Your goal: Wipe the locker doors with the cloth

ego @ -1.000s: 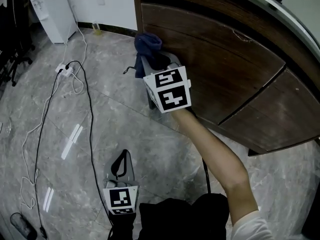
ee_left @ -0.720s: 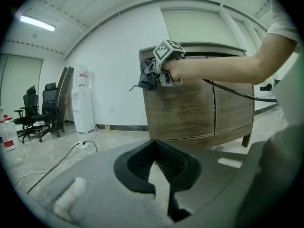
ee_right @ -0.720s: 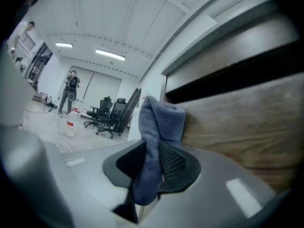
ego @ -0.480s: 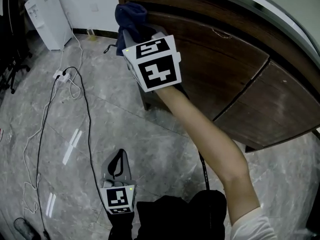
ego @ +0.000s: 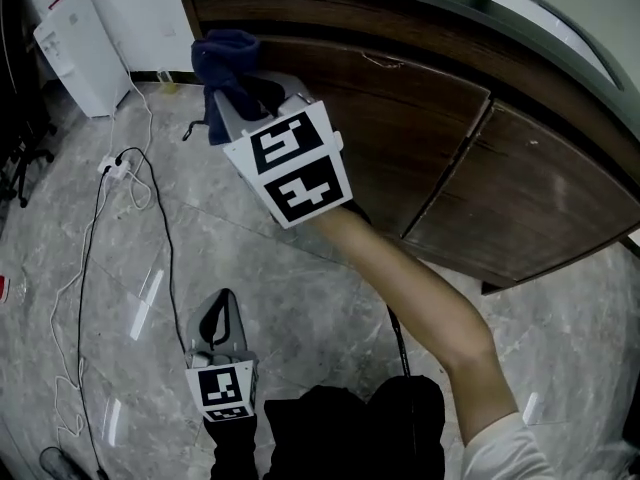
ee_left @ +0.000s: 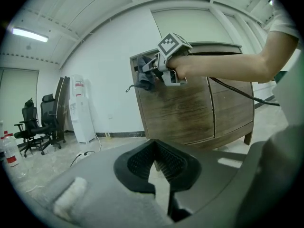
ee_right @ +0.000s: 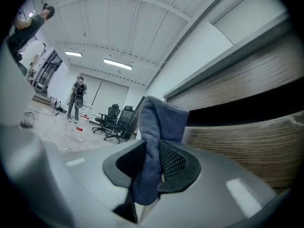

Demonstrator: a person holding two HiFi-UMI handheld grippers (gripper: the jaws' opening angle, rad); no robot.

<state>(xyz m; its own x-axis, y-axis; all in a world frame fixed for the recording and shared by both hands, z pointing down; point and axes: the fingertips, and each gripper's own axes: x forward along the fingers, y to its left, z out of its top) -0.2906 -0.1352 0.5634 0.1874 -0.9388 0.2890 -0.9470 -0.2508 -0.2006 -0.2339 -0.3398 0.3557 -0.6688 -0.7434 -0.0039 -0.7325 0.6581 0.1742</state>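
My right claw (ego: 238, 96) pinches the dark blue cloth (ego: 224, 52); the cloth stands up out of the jaws and hangs down between them; in the head view it sits at about eleven o'clock, by the upper left corner of the left locker door (ego: 400, 133); whether it touches the wood I cannot tell; the right locker door (ego: 520, 203) lies toward three o'clock; my left claw (ego: 222, 318), low at seven o'clock over the grey floor (ego: 300, 298), is pressed together, empty
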